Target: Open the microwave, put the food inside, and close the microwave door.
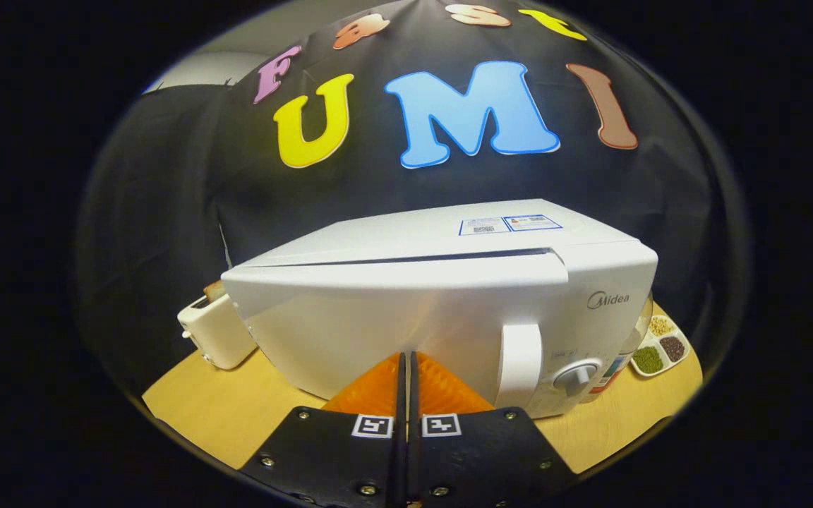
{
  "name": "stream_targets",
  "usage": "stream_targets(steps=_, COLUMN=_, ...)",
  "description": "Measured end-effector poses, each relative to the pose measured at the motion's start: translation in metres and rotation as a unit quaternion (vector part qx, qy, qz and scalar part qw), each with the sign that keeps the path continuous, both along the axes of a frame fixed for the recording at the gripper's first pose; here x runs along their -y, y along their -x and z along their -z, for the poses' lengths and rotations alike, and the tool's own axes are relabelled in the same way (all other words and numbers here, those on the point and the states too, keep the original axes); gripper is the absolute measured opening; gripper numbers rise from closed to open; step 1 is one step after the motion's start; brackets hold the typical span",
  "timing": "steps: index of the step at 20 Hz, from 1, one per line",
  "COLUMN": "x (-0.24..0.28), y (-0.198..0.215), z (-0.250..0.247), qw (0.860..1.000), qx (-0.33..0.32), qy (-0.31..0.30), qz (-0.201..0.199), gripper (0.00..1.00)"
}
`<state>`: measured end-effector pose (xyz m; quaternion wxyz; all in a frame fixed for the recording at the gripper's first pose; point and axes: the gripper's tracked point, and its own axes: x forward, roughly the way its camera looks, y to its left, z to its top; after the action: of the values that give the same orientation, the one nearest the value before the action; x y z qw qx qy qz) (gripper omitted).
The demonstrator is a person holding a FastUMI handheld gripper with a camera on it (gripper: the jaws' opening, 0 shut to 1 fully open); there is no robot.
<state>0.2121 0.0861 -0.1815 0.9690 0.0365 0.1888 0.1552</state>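
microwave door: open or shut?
Nearly shut: the microwave door sits almost flush, a thin dark gap along its top edge. The closed tongs press against it.

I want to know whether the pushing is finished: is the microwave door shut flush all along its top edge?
No: a dark gap runs along the top of the microwave door, so it stands slightly ajar.

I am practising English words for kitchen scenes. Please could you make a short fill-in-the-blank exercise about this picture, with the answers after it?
1. The door of the microwave is ____.
2. The fingers of the gripper are pressed together, so the gripper is ____.
3. Left of the microwave stands a white ____.
4. Right of the microwave, the divided dish lies on the ____ table.

Missing words: closed; shut; toaster; wooden
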Motion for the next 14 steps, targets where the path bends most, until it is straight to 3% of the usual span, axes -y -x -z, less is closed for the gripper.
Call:
stream_targets(steps=7, x=0.002, y=-0.007, z=0.003, qw=1.000, qx=0.006, qy=0.019, qz=-0.017, gripper=0.01)
stream_targets(steps=9, x=0.000, y=-0.008, z=0.002, qw=0.999, qx=0.011, qy=0.041, qz=-0.005, gripper=0.01)
stream_targets(steps=14, x=-0.006, y=0.029, z=-0.040, qw=0.997, qx=0.055, qy=0.046, qz=-0.011, gripper=0.01)
